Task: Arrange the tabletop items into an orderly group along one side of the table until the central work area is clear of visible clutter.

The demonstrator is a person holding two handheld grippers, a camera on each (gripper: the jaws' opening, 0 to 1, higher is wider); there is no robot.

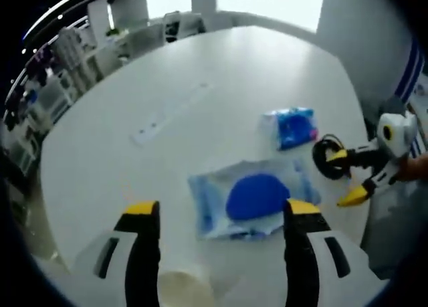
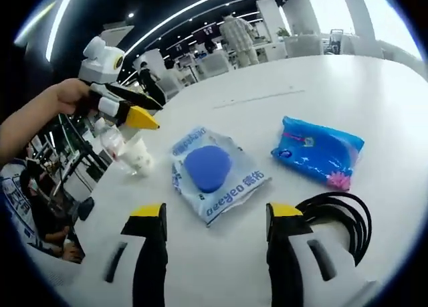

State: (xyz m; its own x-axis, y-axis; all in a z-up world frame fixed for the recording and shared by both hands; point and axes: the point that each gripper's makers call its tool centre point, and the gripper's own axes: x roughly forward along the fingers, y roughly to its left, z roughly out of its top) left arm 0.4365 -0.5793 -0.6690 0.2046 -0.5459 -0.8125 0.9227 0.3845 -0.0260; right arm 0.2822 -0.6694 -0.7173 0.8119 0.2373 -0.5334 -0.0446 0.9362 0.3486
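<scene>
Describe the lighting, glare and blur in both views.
Left gripper view: bright windows wash out the far end of the white table, and the wet wipes pack is soft with blur. Right gripper view: sharper, ceiling light strips bend with the fisheye, and the black cable coil casts almost no shadow.

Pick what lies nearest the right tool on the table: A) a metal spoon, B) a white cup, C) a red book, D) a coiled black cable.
D: in the right gripper view the coiled black cable lies right beside the right tool.
</scene>
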